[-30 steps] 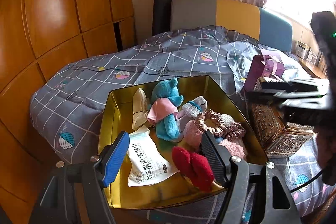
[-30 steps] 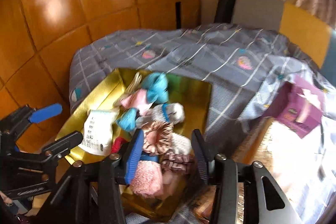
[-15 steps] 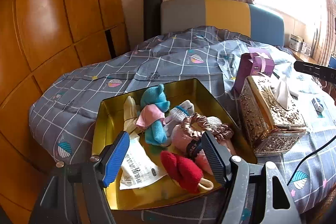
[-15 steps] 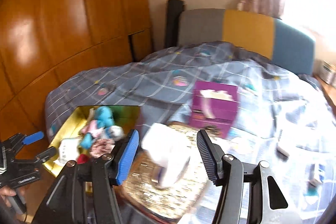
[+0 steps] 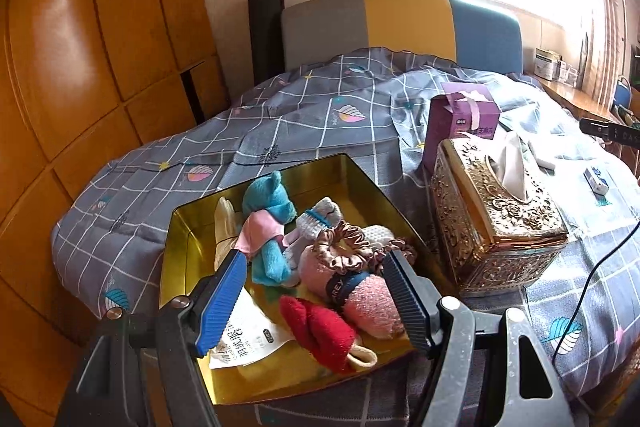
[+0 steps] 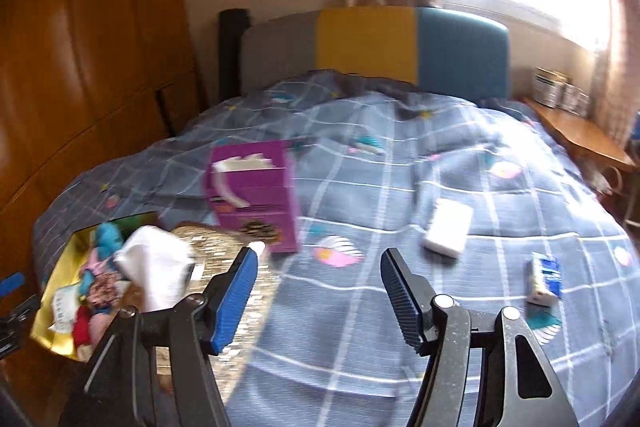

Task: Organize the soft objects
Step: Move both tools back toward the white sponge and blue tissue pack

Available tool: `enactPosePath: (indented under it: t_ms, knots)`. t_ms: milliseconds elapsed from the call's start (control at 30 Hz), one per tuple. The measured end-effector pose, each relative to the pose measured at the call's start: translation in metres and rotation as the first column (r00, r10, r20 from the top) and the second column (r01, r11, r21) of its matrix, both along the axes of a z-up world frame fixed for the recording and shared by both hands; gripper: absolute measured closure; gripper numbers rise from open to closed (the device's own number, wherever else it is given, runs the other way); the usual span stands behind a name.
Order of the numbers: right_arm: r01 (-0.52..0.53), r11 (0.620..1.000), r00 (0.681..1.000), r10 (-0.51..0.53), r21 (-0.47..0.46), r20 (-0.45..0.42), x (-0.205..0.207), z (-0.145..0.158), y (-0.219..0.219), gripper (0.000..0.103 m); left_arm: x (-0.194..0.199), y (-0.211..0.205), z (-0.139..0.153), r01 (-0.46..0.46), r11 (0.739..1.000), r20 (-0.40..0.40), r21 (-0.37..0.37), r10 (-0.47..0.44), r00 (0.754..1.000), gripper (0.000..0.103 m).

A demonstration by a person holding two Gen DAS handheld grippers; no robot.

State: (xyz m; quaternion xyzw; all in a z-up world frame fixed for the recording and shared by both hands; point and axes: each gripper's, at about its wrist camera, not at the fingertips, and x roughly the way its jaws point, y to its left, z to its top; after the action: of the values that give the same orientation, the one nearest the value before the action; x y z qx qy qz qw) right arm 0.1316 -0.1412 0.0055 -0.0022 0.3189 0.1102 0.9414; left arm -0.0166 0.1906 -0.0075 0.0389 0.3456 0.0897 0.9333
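My left gripper (image 5: 312,291) hangs spread wide over the near end of the gold tin (image 5: 192,227), its pads clear of everything, nothing grasped. In the tin, which sits on the bed (image 5: 280,123), lie the soft things: a blue bear (image 5: 268,211) with a pink cloth across it, a satin scrunchie (image 5: 344,247) on a pink pouch, a pink fluffy sock (image 5: 372,303) with a dark band, a red sock (image 5: 320,327) at the near edge, and a white wipes packet (image 5: 244,339) under my blue pad. Just right of the tin stands the gold tissue box (image 5: 496,223), with a purple box (image 5: 460,123) behind it. My right gripper (image 6: 316,287) is released too, its jaws having just been opening with nothing between them, over bare quilt right of the tissue box. Beyond it on the quilt lie a white pack (image 6: 448,227) and a small blue pack (image 6: 544,279), well apart from the tin.
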Motion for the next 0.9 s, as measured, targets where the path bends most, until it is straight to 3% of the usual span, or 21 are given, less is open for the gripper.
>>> enactPosePath:
  t_ms: [267, 433, 567, 667, 900]
  knots:
    - [0.224, 0.974, 0.974, -0.224, -0.038, 0.003, 0.021, -0.014, -0.078, 0.033, 0.006, -0.018, 0.007, 0.04, 0.999, 0.003, 0.032, -0.04, 0.999, 0.031]
    - [0.362, 0.93, 0.931, -0.364, -0.068, -0.033, 0.032, -0.04, -0.131, 0.033, 0.011, -0.033, 0.012, 0.07, 0.996, 0.002, 0.06, -0.07, 0.998, 0.031]
    - [0.469, 0.883, 0.875, -0.468, -0.023, -0.119, 0.034, -0.059, -0.168, 0.033, 0.018, -0.046, 0.018, 0.102, 0.991, 0.006, 0.082, -0.102, 0.995, 0.031]
    - [0.505, 0.862, 0.857, -0.494, 0.046, -0.145, 0.03, -0.058, -0.184, 0.033, 0.024, -0.06, 0.023, 0.137, 0.985, 0.014, 0.105, -0.14, 0.99, 0.031]
    - [0.518, 0.854, 0.849, -0.504, 0.058, -0.155, 0.026, -0.056, -0.185, 0.029, 0.041, -0.097, 0.037, 0.233, 0.962, 0.024, 0.143, -0.238, 0.971, 0.031]
